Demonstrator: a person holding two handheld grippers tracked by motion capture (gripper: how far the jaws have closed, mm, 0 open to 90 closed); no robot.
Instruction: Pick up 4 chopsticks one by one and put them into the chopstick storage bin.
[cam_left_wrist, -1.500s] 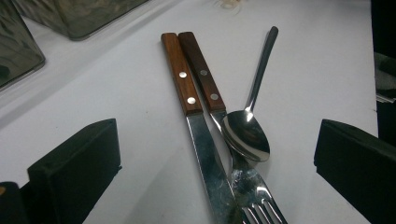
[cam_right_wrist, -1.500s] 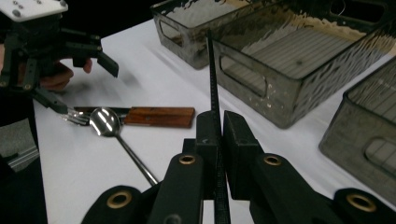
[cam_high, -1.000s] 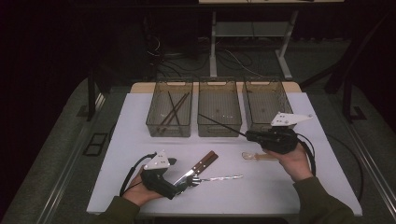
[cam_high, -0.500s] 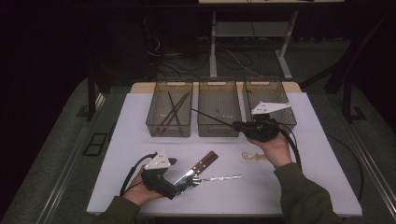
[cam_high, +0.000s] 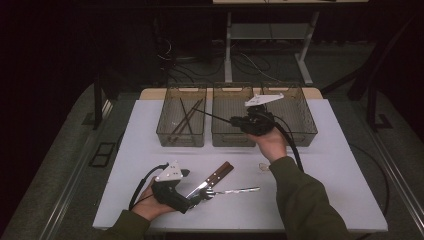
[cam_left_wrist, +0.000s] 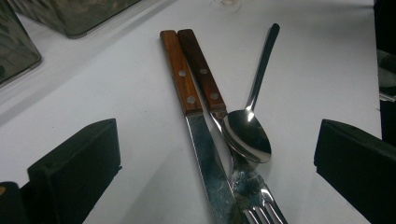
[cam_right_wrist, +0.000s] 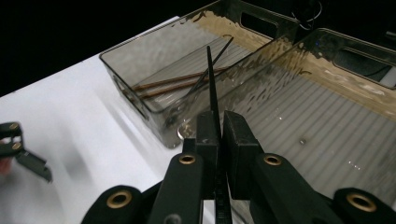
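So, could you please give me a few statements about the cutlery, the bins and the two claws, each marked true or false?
1. The right claw is shut on a thin black chopstick. True.
2. The left clear plastic bin holds chopsticks. True.
3. The left claw grips the wooden-handled knife. False: its jaws stand open around the cutlery.
4. The steel spoon lies in the middle clear plastic bin. False: it rests on the white table.

fork (cam_left_wrist: 261, 205) tines cut off by bottom edge, knife (cam_left_wrist: 205, 158) tip too
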